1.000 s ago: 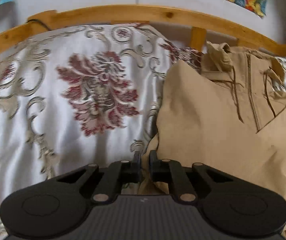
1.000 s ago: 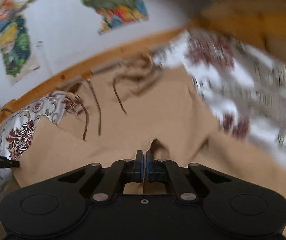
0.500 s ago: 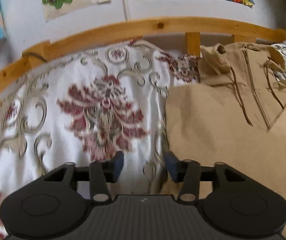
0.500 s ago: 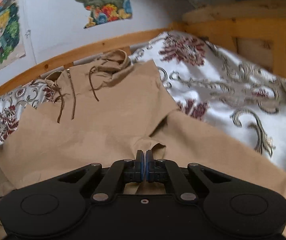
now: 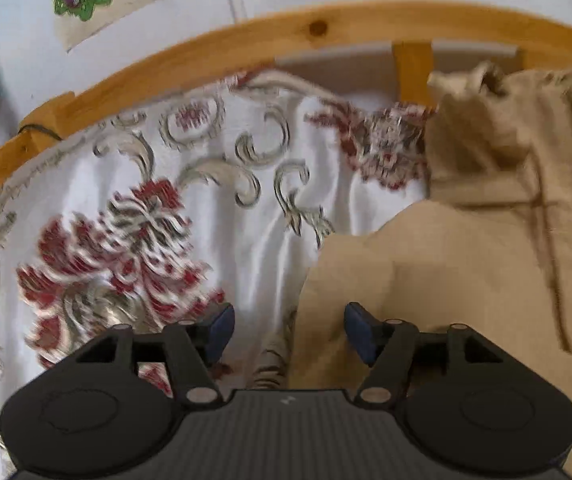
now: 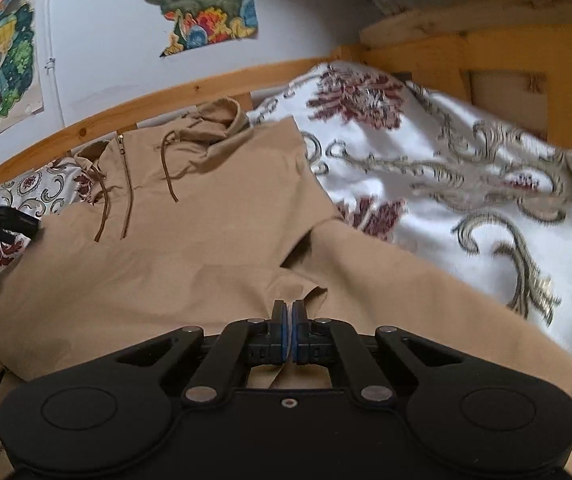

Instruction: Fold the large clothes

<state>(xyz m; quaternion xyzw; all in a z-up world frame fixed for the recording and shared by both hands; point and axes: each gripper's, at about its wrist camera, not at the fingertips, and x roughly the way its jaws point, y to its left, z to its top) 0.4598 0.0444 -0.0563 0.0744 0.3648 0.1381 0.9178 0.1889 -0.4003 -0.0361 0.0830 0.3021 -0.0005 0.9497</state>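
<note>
A white bedspread (image 5: 222,216) with dark red flowers and grey-gold scrolls is spread over the whole bed, and it is seen in both views (image 6: 466,184). The bed is bordered by a wooden bed frame (image 5: 214,52), which is met at the far right corner by a second wooden panel (image 6: 526,68). Behind the frame a pale wall is seen, on which colourful cartoon posters (image 6: 202,4) are stuck.

On the bedspread a large tan hoodie (image 6: 174,248) is laid flat, its hood (image 6: 214,124) pointing to the frame. A short zipper (image 6: 127,188) and two brown drawstrings (image 6: 168,168) are seen below the hood. In the left wrist view the same hoodie (image 5: 466,264) fills the right side, and its edge is found just under the left claw.

The left gripper (image 5: 288,330) is held wide open, nothing being held between its blue pads (image 5: 222,328); one finger is over the bedspread and the other over the tan cloth. It is also seen as a dark shape at the left border of the right wrist view (image 6: 2,216).

The right gripper (image 6: 289,320) is closed tightly, and a thin fold of the hoodie is pinched between its pads near the armpit, where the sleeve (image 6: 426,300) runs off to the right.
</note>
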